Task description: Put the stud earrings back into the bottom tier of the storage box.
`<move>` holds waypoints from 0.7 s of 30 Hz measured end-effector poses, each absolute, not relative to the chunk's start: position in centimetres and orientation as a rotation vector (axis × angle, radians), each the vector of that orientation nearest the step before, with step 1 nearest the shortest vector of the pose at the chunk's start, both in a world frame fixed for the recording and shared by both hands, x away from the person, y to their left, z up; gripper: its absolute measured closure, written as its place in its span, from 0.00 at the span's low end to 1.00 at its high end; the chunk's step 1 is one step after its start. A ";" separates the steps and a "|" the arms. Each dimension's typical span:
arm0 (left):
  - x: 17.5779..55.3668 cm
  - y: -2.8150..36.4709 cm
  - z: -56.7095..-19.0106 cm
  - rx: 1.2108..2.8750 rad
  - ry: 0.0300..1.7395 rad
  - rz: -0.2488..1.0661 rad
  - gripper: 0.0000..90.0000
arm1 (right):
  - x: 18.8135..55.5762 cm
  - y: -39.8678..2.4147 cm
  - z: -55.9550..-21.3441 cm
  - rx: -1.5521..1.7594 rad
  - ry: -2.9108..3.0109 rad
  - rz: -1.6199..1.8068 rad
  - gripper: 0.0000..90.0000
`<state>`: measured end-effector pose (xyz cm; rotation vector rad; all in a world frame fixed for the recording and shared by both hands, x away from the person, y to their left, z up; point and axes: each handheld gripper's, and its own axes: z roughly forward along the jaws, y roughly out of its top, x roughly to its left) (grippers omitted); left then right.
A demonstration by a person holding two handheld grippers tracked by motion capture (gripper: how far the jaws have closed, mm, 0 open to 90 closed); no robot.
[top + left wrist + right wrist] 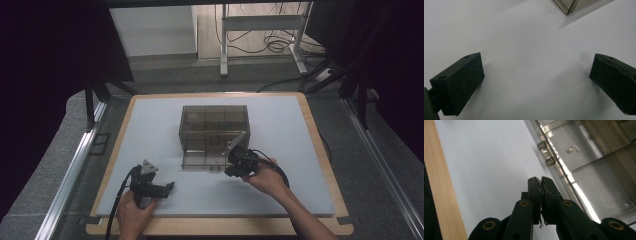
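The smoky clear plastic organiser box (214,134) at frame centre on the bench (150,130) looks rigid, light and slippery, best held by its wall edge; right gripper (239,162) fingers pressed together beside it, left gripper (167,188) fingers spread.

high view looks down from afar; both gripper views skim the white mat (150,130), sharing it.
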<state>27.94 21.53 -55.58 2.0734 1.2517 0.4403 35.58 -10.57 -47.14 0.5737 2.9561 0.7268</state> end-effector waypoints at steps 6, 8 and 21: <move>27.9 21.5 -55.6 2.067 1.255 0.440 0.00 | 36.1 -10.2 -46.7 0.579 2.928 0.772 0.94; 27.9 21.5 -55.6 2.067 1.255 0.441 0.00 | 36.3 -10.1 -46.6 0.587 2.921 0.782 0.94; 27.9 21.5 -55.6 2.072 1.255 0.438 0.00 | 37.9 -9.2 -46.6 0.637 2.869 0.854 0.94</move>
